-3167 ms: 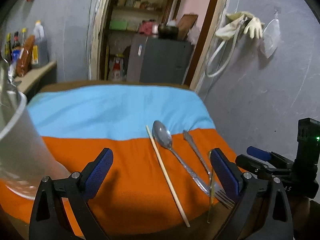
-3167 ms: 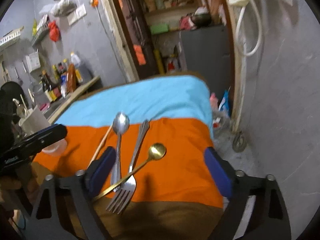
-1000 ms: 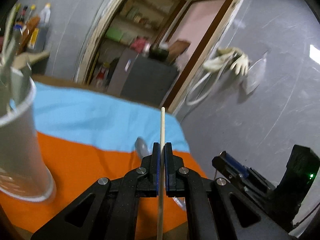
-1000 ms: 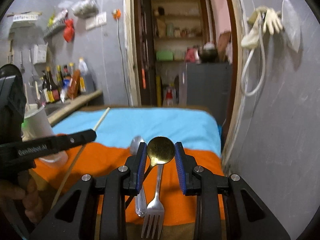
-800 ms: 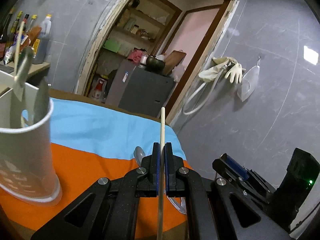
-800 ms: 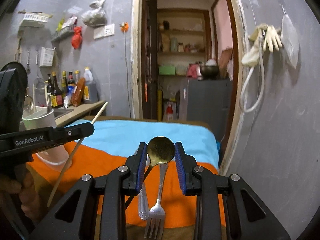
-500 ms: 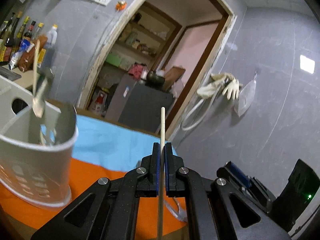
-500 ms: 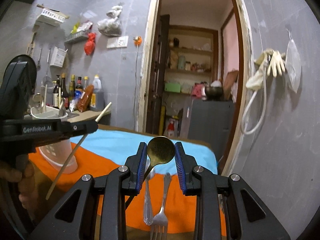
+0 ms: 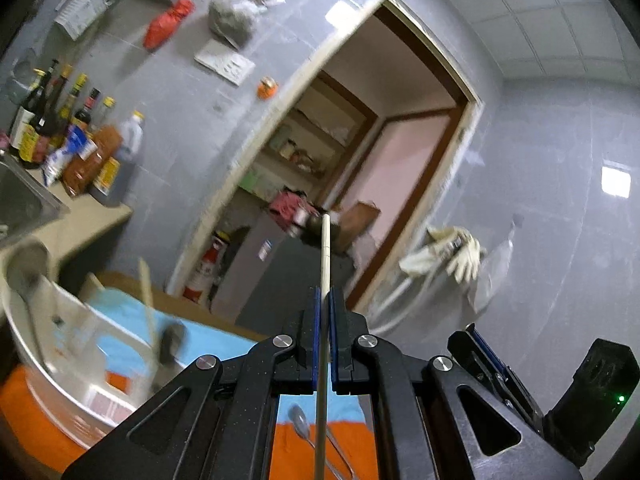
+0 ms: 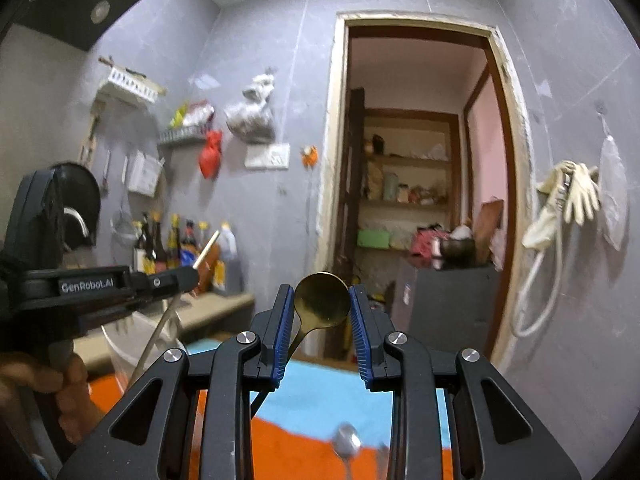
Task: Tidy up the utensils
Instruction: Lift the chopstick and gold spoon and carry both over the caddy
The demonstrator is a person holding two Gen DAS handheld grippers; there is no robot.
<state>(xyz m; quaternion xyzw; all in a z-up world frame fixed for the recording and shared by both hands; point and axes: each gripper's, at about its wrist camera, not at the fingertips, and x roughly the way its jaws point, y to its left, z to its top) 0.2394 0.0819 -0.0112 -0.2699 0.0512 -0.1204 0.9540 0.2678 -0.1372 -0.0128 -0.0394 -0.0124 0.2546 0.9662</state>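
My left gripper is shut on a pale wooden chopstick that runs straight up between the blue pads, lifted off the table. My right gripper is shut on a gold spoon, its bowl upright between the pads and its handle slanting down to the left. The white perforated utensil holder stands low at the left of the left wrist view, with a spoon and a chopstick sticking out of it. A silver spoon and a fork lie on the orange and blue cloth below. In the right wrist view the left gripper shows from the side, chopstick held.
A counter with several sauce bottles and a sink lies left of the table. An open doorway to a storeroom with shelves and a grey cabinet is behind. Gloves and a hose hang on the right wall. A person's hand grips the left tool.
Both grippers have risen and tilted upward with their utensils, so the table has dropped low in both views. The utensil holder has come closer to the left gripper.
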